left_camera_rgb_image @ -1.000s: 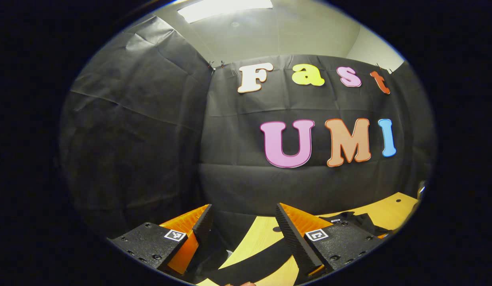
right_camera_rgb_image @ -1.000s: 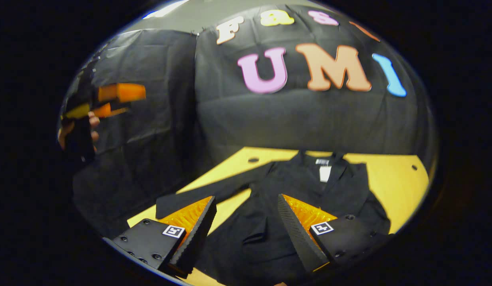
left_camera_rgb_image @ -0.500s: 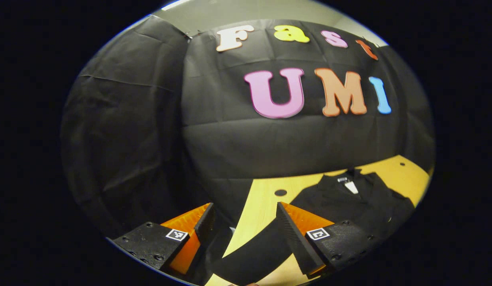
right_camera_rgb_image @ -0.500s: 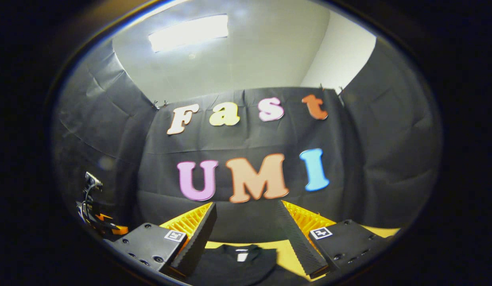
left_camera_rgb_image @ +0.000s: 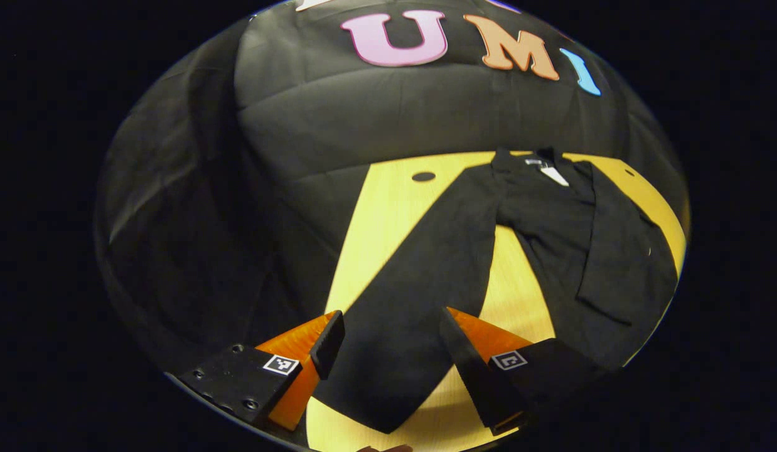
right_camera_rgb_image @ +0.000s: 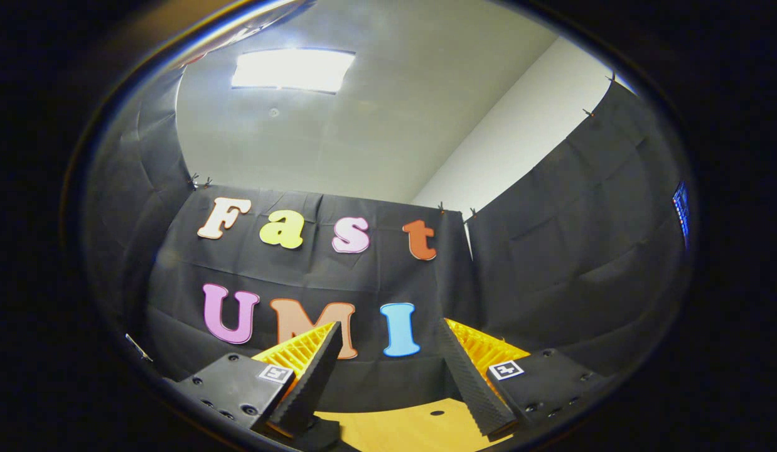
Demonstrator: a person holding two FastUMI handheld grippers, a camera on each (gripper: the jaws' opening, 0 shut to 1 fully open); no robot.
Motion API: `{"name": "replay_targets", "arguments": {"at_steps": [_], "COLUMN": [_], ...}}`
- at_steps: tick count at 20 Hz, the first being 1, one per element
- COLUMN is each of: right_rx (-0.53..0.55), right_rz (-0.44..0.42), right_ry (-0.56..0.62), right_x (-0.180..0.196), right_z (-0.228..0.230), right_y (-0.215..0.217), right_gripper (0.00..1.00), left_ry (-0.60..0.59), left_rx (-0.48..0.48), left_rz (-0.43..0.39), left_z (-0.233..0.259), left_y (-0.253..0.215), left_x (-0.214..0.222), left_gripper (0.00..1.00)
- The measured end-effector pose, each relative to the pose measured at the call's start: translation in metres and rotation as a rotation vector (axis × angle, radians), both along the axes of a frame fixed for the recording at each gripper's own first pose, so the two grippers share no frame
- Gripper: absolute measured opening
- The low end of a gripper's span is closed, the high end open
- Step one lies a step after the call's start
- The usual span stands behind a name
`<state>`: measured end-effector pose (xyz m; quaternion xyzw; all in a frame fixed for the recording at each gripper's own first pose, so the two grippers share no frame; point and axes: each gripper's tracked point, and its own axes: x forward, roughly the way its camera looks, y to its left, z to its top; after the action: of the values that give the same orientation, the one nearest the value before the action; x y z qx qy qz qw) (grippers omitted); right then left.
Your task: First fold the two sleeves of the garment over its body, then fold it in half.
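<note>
The black garment (left_camera_rgb_image: 551,220) lies flat on the yellow table (left_camera_rgb_image: 388,213), collar toward the booth's wall, with one sleeve folded across its body and the other sleeve (left_camera_rgb_image: 426,276) stretched out beside it. The left gripper (left_camera_rgb_image: 388,339) hangs over that sleeve's cuff — fingers spread, nothing pinched. The right gripper (right_camera_rgb_image: 388,358) is raised above the garment's table and tilted toward the ceiling light (right_camera_rgb_image: 292,69) — fingers spread too, holding nothing.
</note>
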<state>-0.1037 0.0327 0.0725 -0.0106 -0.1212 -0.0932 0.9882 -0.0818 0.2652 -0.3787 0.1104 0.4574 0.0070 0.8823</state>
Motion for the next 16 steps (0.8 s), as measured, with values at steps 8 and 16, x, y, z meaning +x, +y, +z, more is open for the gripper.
{"name": "replay_targets", "arguments": {"at_steps": [8,16], "right_rx": [0.007,-0.005], "right_rz": [-0.049,-0.005], "right_ry": [0.026,0.122], "right_x": [-0.007,0.024], "right_z": [0.009,-0.021], "right_y": [-0.015,0.004], "right_gripper": [0.98,0.99], "left_ry": [0.016,0.006], "left_rx": [-0.154,-0.036], "left_rz": [-0.002,-0.033], "left_z": [-0.022,-0.021], "left_y": [-0.037,-0.046], "left_x": [-0.007,0.002], "left_gripper": [0.81,0.00]}}
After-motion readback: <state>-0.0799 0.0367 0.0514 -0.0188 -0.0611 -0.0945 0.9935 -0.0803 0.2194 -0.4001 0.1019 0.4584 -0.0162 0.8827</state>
